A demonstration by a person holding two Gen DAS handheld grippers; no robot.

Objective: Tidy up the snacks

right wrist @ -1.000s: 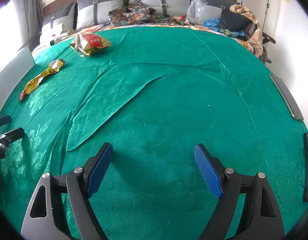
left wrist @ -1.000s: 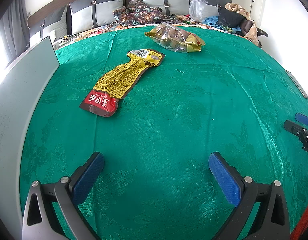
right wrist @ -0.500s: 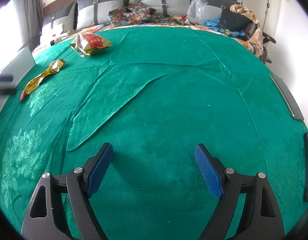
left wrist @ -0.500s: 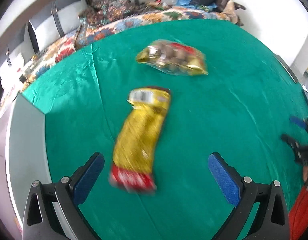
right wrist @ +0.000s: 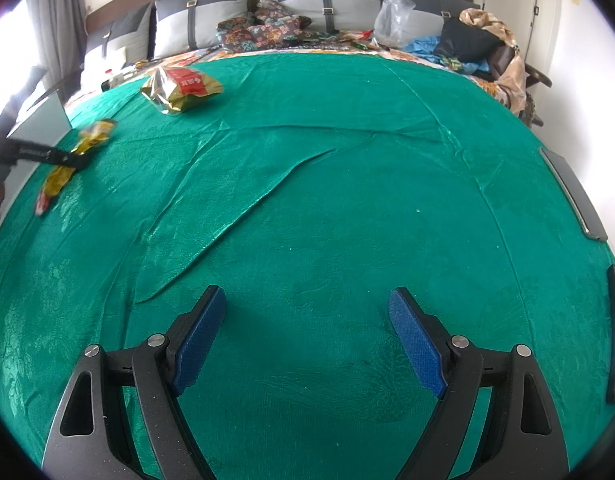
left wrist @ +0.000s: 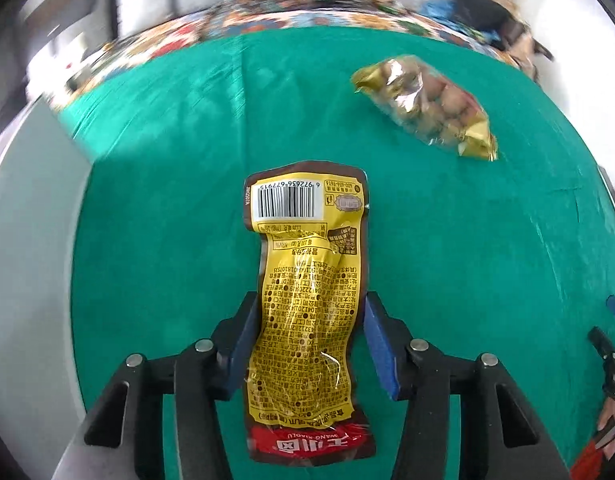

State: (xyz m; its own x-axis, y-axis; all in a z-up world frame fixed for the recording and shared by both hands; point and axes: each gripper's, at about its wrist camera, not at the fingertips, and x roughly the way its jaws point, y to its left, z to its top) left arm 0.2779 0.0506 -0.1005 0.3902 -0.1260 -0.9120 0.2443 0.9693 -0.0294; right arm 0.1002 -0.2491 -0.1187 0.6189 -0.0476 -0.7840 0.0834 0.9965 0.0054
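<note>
Left gripper (left wrist: 305, 344) closing around yellow snack pack (left wrist: 307, 312) on bed (left wrist: 467, 260); right gripper (right wrist: 307, 340) open, empty. Clear candy bag (left wrist: 427, 106) untouched; sorting barely begun.

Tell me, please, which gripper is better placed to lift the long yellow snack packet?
Left. The left gripper straddles the yellow packet, jaws closing on it; the right gripper hangs open over bare green cloth.

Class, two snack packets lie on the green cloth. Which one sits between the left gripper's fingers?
The long yellow packet with the barcode, with the left gripper closing around it. The crinkled gold bag lies apart, farther off.
</note>
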